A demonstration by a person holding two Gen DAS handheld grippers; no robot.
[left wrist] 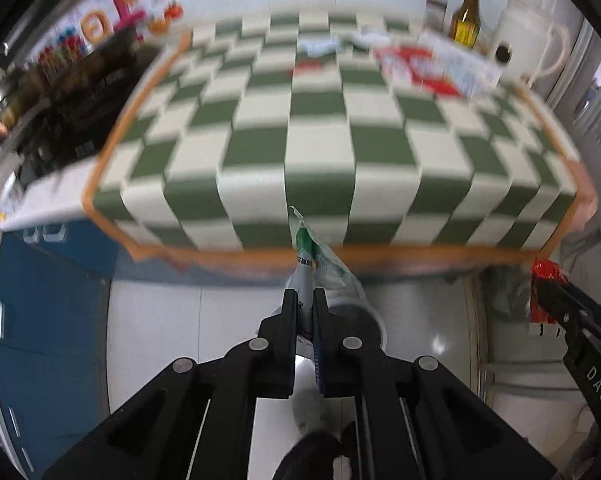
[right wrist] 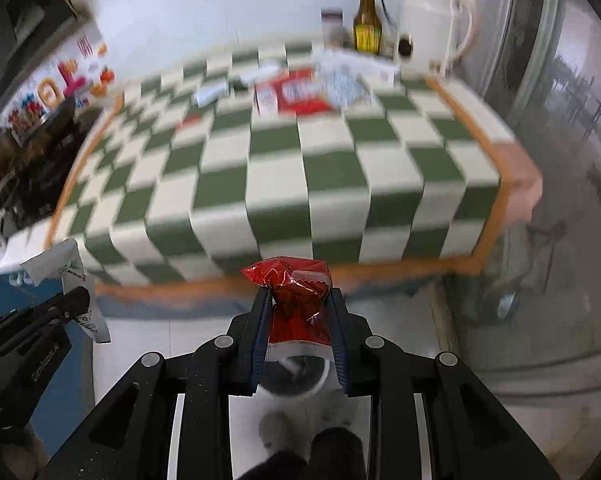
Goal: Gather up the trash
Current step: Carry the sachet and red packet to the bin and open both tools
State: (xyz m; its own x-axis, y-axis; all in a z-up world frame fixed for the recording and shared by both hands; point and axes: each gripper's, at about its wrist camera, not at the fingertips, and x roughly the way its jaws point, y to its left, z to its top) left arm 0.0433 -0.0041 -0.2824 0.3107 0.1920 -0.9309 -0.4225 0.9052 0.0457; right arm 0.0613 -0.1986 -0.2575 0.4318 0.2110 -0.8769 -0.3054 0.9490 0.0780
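My left gripper [left wrist: 305, 296] is shut on a white and green wrapper [left wrist: 312, 256], held in front of the table's near edge above a round white bin [left wrist: 356, 320] on the floor. My right gripper [right wrist: 300, 300] is shut on a crumpled red wrapper [right wrist: 296, 296], also off the table's front, above the bin [right wrist: 296, 376]. Each gripper shows in the other's view: the right one with the red wrapper [left wrist: 544, 280], the left one with the white wrapper [right wrist: 64, 272]. More wrappers and papers [right wrist: 304, 88] lie at the table's far end.
The table [left wrist: 320, 152] has a green and white checked cloth with an orange border. A brown bottle [right wrist: 366, 20], a white kettle [right wrist: 428, 24] and a small jar stand at its back. A blue cabinet [left wrist: 48, 300] is at the left, a dark shelf with goods behind it.
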